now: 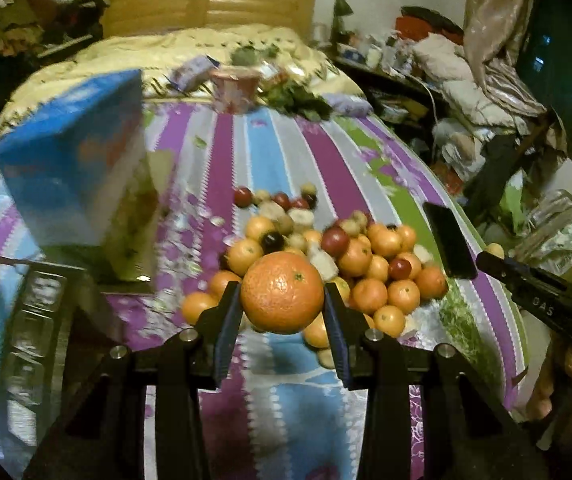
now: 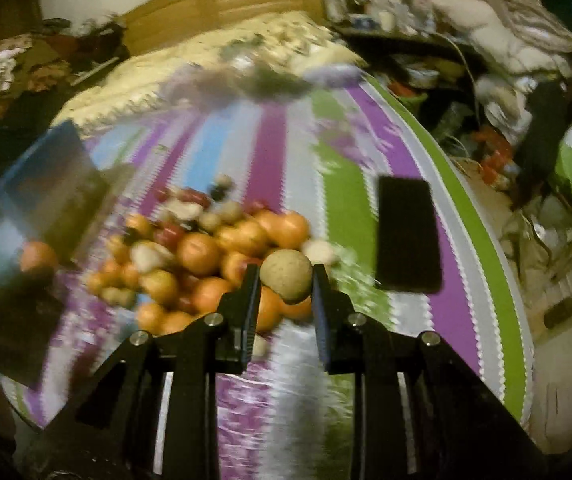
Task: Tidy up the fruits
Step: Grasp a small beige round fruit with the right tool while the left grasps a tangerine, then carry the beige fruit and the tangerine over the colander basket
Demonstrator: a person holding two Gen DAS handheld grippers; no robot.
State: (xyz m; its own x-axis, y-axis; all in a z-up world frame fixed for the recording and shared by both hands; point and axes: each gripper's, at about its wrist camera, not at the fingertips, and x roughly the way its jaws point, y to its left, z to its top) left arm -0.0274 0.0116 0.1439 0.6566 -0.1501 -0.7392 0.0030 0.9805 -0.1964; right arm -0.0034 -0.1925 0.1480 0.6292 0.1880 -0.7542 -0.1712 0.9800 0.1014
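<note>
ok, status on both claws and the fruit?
Left claw shut on orange. Right claw shut on small tan fruit. Fruit pile remains; phone beside it.

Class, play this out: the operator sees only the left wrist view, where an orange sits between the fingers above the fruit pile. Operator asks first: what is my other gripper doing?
Observer: The right gripper is shut on a small tan-brown round fruit.
Operator: Is that fruit off the bed?
Observer: It looks so; the fruit pile and the striped bedspread show behind and below it.
Operator: What lies near it?
Observer: A black phone lies flat on the bedspread, just right of the right gripper's fingers.
Operator: Is my orange in sight there?
Observer: An orange shows at the far left edge, too blurred to tell if it is yours.
</note>
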